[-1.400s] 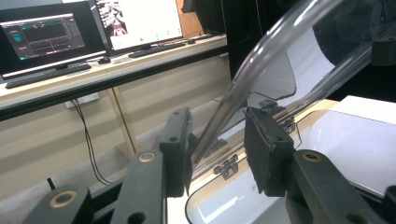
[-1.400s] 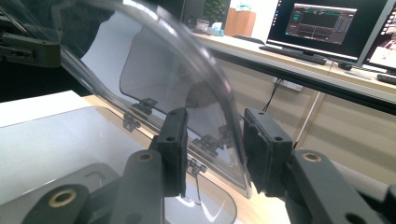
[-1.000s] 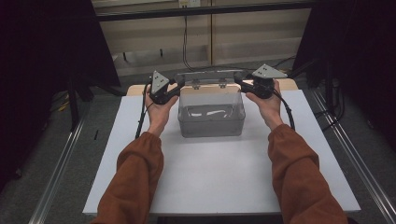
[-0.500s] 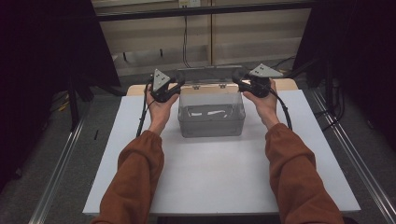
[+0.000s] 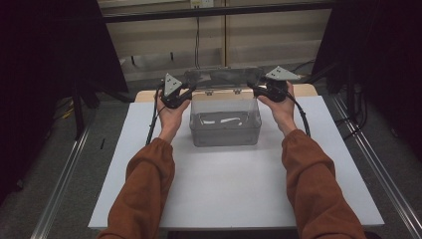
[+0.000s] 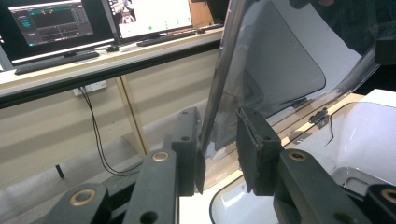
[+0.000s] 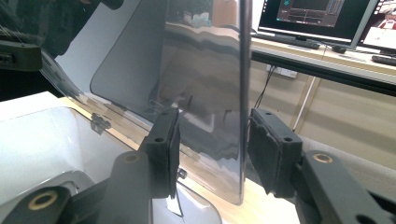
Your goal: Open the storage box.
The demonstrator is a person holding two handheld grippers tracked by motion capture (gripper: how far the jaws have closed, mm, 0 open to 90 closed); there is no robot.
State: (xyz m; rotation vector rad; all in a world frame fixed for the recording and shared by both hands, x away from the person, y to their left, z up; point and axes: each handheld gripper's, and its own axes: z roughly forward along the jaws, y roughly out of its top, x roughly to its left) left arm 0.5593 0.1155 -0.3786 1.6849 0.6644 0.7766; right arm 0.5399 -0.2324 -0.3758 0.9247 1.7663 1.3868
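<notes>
High view puts a clear plastic box (image 5: 225, 123) just above the middle of the frame, standing on the white worktop (image 5: 234, 194). Its transparent lid (image 5: 224, 77) is swung up on the hinges at the far rim and stands close to upright. Something pale lies at the bottom of the box; I cannot tell what it is.

The person's forearms in rust-coloured sleeves (image 5: 149, 184) rise from the bottom edge. The left gripper (image 5: 180, 94) sits at the lid's left end, left of centre, and the right gripper (image 5: 262, 89) at its right end, right of centre, each with a grey three-cornered plate on top.

Left gripper view shows the lid (image 6: 275, 65) running edge-on from the top of the frame down between the two black jaws, which are pinching its edge; they have just been closing.

Right gripper view shows the lid's (image 7: 205, 88) edge as a vertical line in the centre of the frame, between the jaws. The left pad lies at the pane, while the right pad stands a little off it; these jaws have just been opening and are spread about the lid. Monitors (image 7: 322, 18) glow in the upper right.
</notes>
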